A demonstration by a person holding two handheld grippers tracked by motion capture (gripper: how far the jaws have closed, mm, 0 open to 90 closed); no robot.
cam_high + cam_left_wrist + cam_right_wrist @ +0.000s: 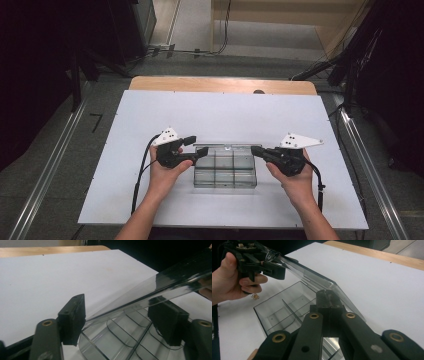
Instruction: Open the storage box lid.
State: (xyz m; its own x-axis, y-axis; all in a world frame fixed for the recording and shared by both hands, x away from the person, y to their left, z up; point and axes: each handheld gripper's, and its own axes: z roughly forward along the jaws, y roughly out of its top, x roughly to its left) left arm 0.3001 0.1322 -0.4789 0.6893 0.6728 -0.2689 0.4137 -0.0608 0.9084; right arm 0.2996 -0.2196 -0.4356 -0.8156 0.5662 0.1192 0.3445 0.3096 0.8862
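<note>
A clear plastic compartment box (225, 172) sits on the white board near the front, with dividers inside (277, 312). Its hinged lid (312, 277) is tilted up over the box. My right gripper (327, 296) is shut on the lid's right end (255, 150). My left gripper (122, 322) straddles the lid's left end (162, 287). Its left pad is at the lid's edge and its right pad stands off from it, so the jaws are open. From above, the left gripper (196, 146) is at the box's far left corner.
The white board (220, 110) covers a wooden table whose far edge (220, 84) shows. Dark equipment stands to the left and right of the table, and cables lie on the floor beyond it.
</note>
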